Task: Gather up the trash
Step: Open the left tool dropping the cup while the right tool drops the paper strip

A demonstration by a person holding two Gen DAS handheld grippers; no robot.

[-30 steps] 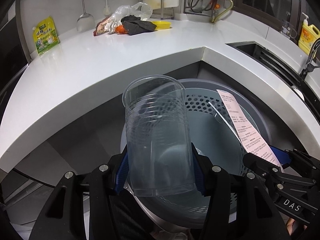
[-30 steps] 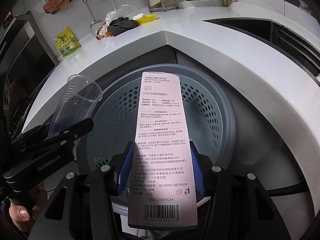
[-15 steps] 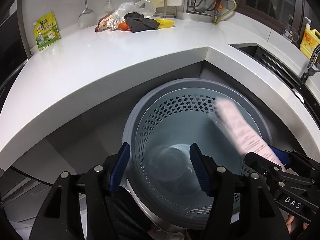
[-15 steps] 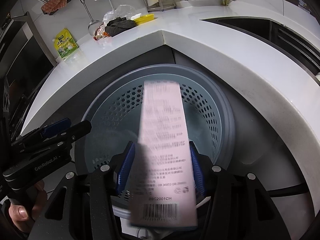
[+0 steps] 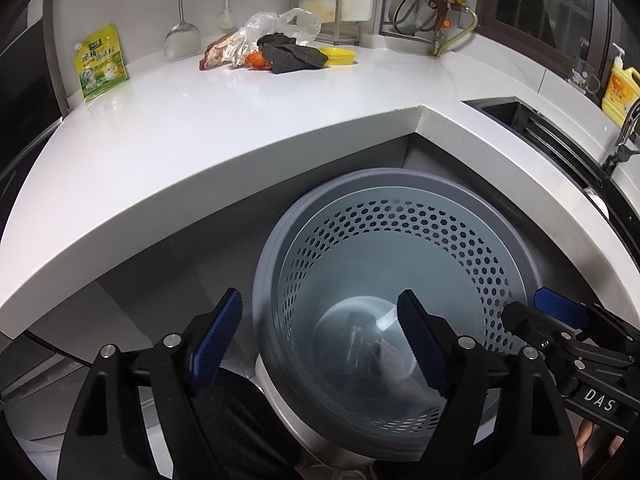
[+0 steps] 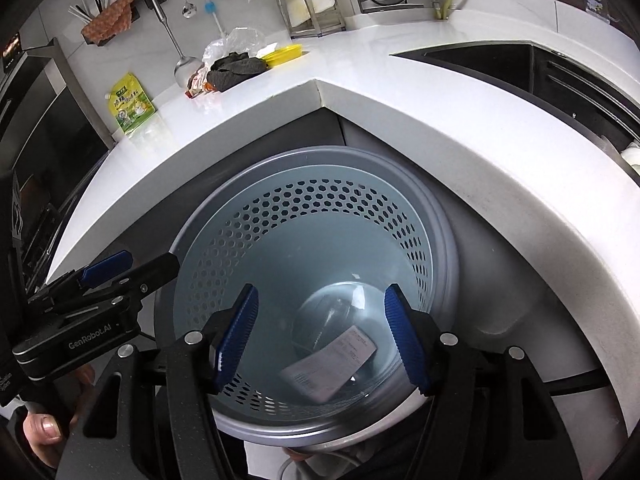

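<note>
A grey perforated trash bin [image 5: 400,188] stands below the counter corner; it also shows in the right wrist view [image 6: 320,168]. At its bottom lie the clear plastic cup [image 6: 332,312] and the pink printed card [image 6: 332,364]; in the left wrist view the cup [image 5: 356,332] and the card [image 5: 394,362] show dimly. My left gripper [image 5: 320,344] is open and empty above the bin's left side. My right gripper [image 6: 320,338] is open and empty above the bin.
On the white counter [image 5: 200,120] lie a yellow-green pouch [image 5: 100,64], a plastic bag with scraps [image 5: 256,40], a dark cloth [image 5: 292,56] and a yellow lid [image 5: 340,56]. A sink [image 5: 540,128] is at right. The other gripper shows at each view's edge.
The left gripper opened and dropped the cup into the bin. Then the right gripper opened and the pink card fell in after it. Both grippers now hold nothing.
</note>
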